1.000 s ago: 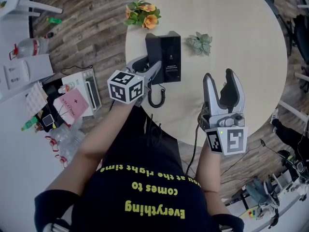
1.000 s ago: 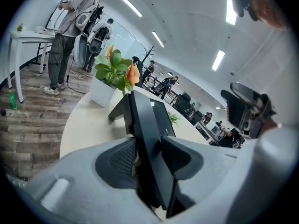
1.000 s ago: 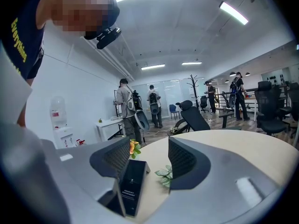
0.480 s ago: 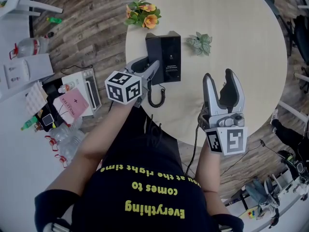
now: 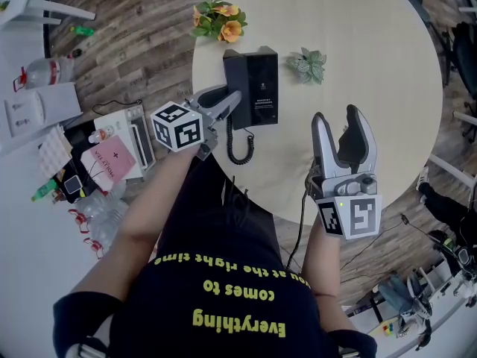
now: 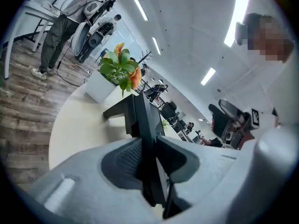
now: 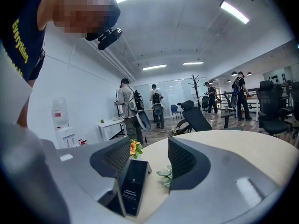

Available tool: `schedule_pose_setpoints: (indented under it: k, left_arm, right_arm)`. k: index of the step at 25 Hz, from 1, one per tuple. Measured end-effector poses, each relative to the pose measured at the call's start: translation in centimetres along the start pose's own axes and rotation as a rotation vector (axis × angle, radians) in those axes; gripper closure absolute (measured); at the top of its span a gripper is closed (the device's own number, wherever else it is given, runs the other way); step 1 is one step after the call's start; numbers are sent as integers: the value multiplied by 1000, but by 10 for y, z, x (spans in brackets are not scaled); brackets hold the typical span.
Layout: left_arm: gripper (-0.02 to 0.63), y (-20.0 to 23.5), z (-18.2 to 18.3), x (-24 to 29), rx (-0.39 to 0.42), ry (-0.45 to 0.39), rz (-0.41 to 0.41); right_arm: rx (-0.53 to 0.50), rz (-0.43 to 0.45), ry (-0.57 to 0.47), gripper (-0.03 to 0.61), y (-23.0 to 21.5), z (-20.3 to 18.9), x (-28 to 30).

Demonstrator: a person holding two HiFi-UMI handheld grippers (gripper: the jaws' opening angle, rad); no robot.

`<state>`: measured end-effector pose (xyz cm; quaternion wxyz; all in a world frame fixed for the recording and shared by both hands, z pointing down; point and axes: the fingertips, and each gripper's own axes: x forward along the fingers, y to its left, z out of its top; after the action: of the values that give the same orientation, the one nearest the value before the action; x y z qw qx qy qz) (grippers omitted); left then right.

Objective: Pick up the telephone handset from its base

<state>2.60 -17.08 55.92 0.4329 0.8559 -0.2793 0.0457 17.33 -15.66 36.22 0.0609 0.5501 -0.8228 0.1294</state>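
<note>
Two grippers are showing from above over one round pale table point(image 5: 373, 43). You are working the left gripper point(image 5: 228, 101) at the table's nine o'clock edge; its jaws have just been closing, and in the left gripper view both pads are pressing on the near end of the black telephone handset point(image 5: 234, 73). The handset is still lying along the nine o'clock side of its base point(image 5: 262, 88), not yet lifted. You are holding the right gripper point(image 5: 339, 121) near the table's six o'clock, its jaws standing apart with nothing between them, well apart from the telephone.

Risks, as a judgement: you are gripping the handset by one end only, so it could be pivoting or slipping in the pads as you raise it. The coiled cord point(image 5: 240, 144) is hanging off at the base's six o'clock; a quick lift could be tugging the base along, and the base is sitting close to the table's edge with nothing steadying it.

Counting: one telephone base, one handset, one coiled cord, one bunch of orange flowers point(image 5: 220, 22) at the base's eleven o'clock, one small green plant point(image 5: 308, 64) at its two o'clock.
</note>
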Motion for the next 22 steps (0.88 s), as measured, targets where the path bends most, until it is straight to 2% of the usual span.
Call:
schedule_pose_setpoints:
  k: [5,9,16,22]
  left_arm:
    - [526,1,1,-1,-84,-27,-100]
    - [532,-4,2,-2,-89,-27,-193]
    - [535,-14,6,-4,-70,-24,-221]
    - [537,-30,18,-13,-5,-34,-229]
  right_arm:
    - [-3,8,4,328,1,-1,1]
    - [-6,16,5,329,4,0,0]
    - [-9,19,3,330,5,0,1]
    - [-19,1,-15,343,3,3,-2]
